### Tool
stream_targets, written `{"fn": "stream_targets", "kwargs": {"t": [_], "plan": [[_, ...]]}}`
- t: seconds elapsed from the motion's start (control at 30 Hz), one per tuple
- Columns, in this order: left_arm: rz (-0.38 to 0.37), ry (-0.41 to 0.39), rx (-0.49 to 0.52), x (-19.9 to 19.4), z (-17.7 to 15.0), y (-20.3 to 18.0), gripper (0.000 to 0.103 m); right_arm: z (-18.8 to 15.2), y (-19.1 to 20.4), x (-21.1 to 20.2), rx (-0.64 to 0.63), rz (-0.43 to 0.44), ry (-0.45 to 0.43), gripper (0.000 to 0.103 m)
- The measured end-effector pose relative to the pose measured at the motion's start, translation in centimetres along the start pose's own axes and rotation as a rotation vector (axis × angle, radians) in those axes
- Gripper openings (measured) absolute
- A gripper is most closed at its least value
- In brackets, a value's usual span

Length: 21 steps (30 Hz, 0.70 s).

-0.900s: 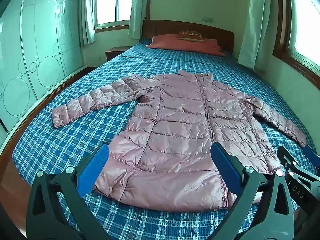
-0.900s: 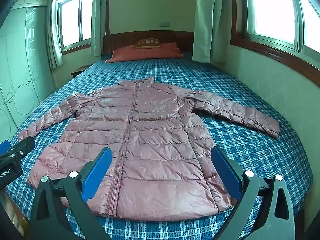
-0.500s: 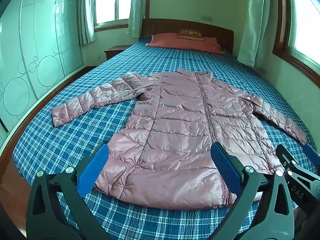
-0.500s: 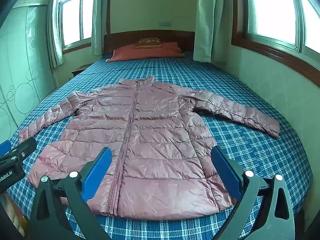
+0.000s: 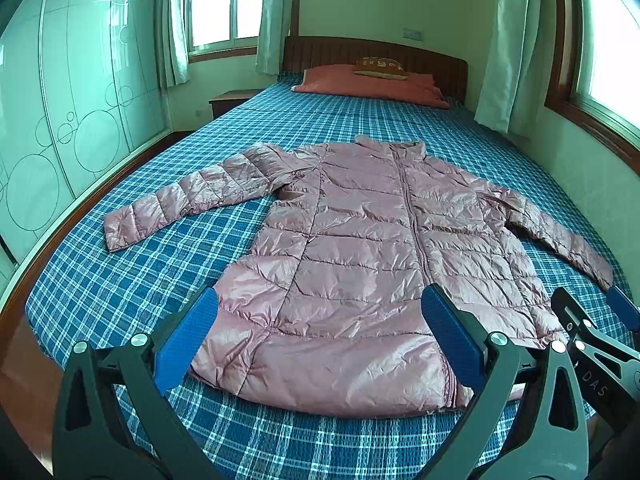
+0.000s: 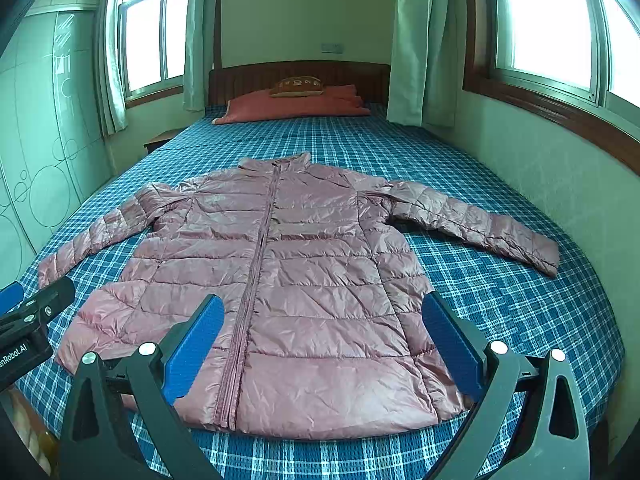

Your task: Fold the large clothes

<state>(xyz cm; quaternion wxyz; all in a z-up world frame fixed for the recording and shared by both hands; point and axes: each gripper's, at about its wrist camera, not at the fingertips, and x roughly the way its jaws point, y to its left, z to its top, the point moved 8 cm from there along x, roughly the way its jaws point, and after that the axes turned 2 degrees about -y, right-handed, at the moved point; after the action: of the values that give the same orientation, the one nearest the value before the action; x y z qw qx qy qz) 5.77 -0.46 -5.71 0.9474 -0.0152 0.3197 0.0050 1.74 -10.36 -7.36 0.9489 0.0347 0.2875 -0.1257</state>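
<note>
**Here, a pink puffer jacket lies spread on a plaid bed, both claws wide apart**

Flat on the blue plaid bed (image 5: 120, 292), the pink quilted jacket (image 5: 360, 264) lies front up, zipped, its collar toward twelve o'clock and its hem toward six, both sleeves stretched out toward nine and three. The left gripper (image 5: 320, 340) hangs over the hem with its blue pads far apart, nothing between them; the pads cover parts of the hem's lower corners, so the fabric edge there cannot be followed. In the right wrist view the right gripper (image 6: 322, 340) stands equally wide and empty above the hem, hiding the hem on either side of the zip. Each tool shows in the other's view only as a sliver: the right one cut off at the frame's edge near four o'clock, the left one near eight o'clock, its printed lettering cropped. At twelve o'clock a red pillow (image 6: 296, 106) rests against the dark wooden headboard (image 6: 300, 76), with a small patterned cushion (image 6: 298, 86) on top, its design too small to read. The left sleeve's cuff is partly hidden behind the left tool in the right wrist view. The windows are blown out white.
</note>
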Motion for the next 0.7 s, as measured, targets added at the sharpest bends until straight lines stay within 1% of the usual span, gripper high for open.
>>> {"fn": "stream_targets", "kwargs": {"t": [0.7], "plan": [[-0.001,0.006,-0.002,-0.32,-0.6,0.17,0.101,0.0,0.07,-0.1,-0.001,0.002,0.0,0.098]]}}
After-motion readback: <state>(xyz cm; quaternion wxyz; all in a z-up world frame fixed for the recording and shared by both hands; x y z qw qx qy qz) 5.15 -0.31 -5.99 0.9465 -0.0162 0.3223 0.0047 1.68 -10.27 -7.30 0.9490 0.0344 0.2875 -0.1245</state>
